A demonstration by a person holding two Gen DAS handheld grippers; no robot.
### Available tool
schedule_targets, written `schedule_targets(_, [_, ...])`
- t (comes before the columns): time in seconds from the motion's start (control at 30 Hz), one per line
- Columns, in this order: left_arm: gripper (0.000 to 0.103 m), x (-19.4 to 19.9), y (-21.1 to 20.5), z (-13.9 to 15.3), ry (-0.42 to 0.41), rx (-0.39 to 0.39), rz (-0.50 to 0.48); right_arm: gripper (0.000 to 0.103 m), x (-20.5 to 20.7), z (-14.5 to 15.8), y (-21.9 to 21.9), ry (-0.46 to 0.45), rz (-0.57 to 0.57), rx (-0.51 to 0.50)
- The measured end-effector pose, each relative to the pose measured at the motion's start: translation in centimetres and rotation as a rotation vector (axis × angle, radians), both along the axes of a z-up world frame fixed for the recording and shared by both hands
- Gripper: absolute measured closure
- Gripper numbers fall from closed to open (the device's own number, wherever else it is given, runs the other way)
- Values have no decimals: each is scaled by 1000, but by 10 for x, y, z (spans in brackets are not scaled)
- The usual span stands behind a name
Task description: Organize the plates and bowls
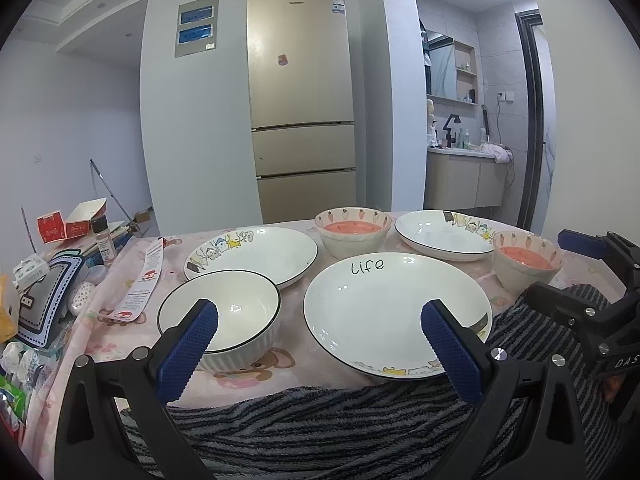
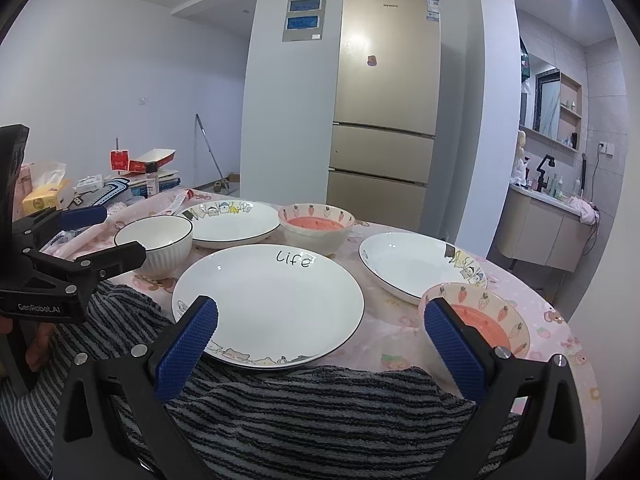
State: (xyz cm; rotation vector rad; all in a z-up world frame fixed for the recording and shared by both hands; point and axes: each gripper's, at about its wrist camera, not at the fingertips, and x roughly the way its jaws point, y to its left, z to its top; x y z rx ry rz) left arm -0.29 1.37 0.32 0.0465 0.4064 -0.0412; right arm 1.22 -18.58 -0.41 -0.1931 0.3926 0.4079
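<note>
My left gripper and right gripper gape wide, empty. The "Life" plate lies flat near the tabletop's near edge, its lettering on the far rim.

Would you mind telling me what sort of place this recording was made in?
Most likely a home dining area. A tall gold fridge stands against the wall, a bathroom vanity shows through the doorway, and plates and bowls sit on a table with a pink cartoon cloth.
</note>
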Motion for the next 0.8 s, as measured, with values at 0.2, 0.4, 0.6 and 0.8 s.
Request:
schedule_targets(0.2, [0,-1,-8,6,-8,26,-30,0,-10,9,-2,-53,30,18])
schedule_targets(0.4, [0,11,-14,42,38,16,-126,0,7,47,-17,36,94,111])
schedule_targets(0.6, [0,55,-10,106,46,-86,-154,0,68,97,-30,108,85,228])
schedule_targets(0.8, [0,116,8,138,71,-196,-100,0,129,111,-27,124,9,235])
